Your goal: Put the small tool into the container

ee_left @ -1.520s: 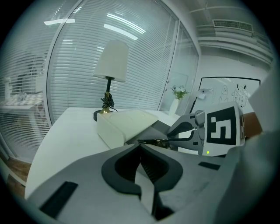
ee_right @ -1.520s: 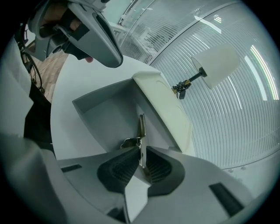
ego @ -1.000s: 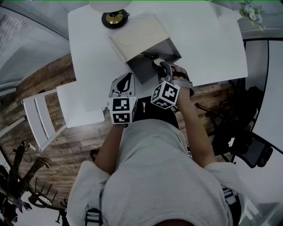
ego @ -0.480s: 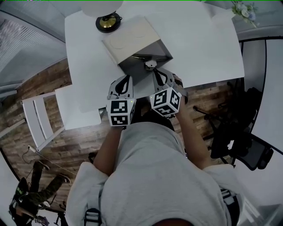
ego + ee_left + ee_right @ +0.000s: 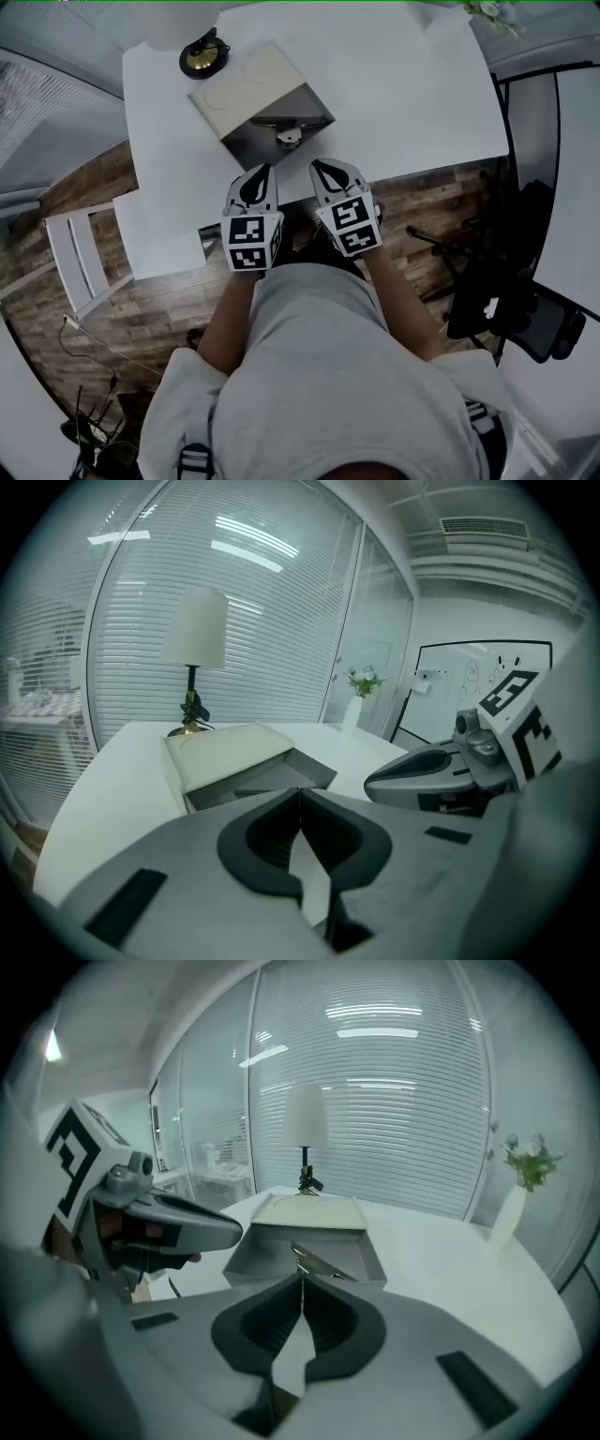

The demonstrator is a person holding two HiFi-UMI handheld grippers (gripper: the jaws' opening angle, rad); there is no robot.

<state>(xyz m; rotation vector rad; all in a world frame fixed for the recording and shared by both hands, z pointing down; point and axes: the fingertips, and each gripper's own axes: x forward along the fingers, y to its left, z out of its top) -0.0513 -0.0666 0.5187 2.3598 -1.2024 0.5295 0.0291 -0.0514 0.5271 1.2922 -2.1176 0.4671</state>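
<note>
The container (image 5: 246, 97) is a shallow grey box with its cream lid folded back, near the white table's (image 5: 403, 103) front edge. The small metal tool (image 5: 288, 136) lies inside its open tray. In the right gripper view the tool (image 5: 314, 1262) shows in the box (image 5: 370, 1265) just beyond my shut jaws. My left gripper (image 5: 261, 172) and right gripper (image 5: 324, 167) rest side by side at the table edge, both shut and holding nothing. The left gripper (image 5: 300, 795) points at the box (image 5: 234, 754), with the right gripper (image 5: 436, 772) beside it.
A lamp (image 5: 203, 56) stands behind the box, and a vase with flowers (image 5: 514, 1206) stands far right on the table. A white chair (image 5: 82, 253) and a low white stand (image 5: 159, 239) are at the left. A black office chair (image 5: 525, 314) is at the right.
My right gripper has drawn back from the box toward the table edge, leaving the tool lying in the tray. The left gripper has stayed put.
</note>
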